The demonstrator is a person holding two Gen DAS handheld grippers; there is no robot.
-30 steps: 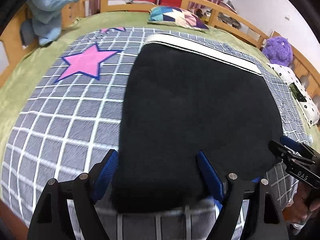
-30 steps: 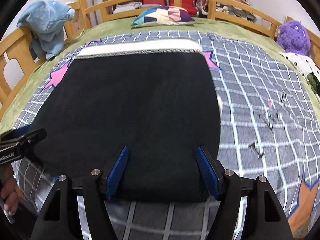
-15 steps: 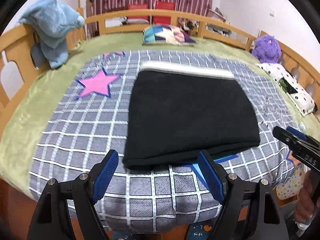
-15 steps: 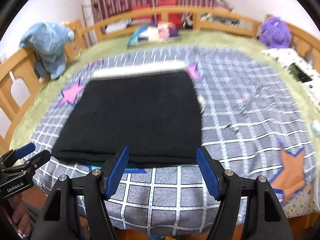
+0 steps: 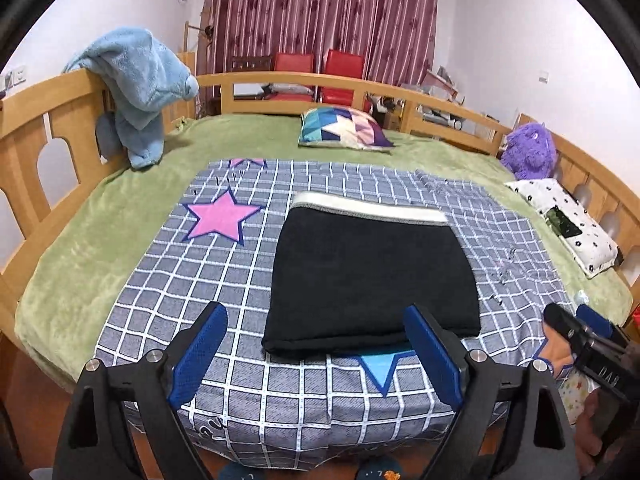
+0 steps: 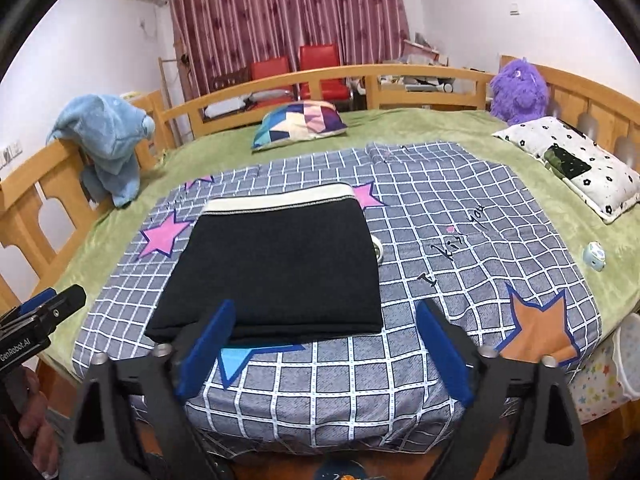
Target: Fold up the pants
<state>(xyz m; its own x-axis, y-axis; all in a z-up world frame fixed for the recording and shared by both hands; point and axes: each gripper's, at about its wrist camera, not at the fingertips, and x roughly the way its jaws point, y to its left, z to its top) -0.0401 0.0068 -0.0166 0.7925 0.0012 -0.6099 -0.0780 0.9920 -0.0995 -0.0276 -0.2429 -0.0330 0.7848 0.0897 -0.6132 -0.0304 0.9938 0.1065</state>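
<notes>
Lying flat on the checked blanket (image 5: 224,276) near the front edge of the bed (image 5: 100,216), the pants (image 5: 368,276) are seen folded into a compact black rectangle, with the pale waistband (image 5: 368,208) along the far edge and the thick folded edge nearest the cameras. The left gripper (image 5: 316,354) is held above and short of that near edge; its jaws have just been opening and stand wide, with nothing between them. The right gripper (image 6: 326,350) is likewise held back from the cloth, its jaws also just opened wide and empty. No pad is touching the fabric in either view.

The pants are judged to be light, soft and limp, of a thick knit or fleece that is unlikely to slip much on the blanket. Stacked layers are expected to slide apart if only the top one is pinched. Should a further fold or a lift be wanted, hold is best taken at the two near corners, with every layer caught between the pads, so that the stack stays square. The waistband, being stiffer, is judged a firmer alternative. From the flat, tidy shape, the folding is judged to be nearly or wholly done.
</notes>
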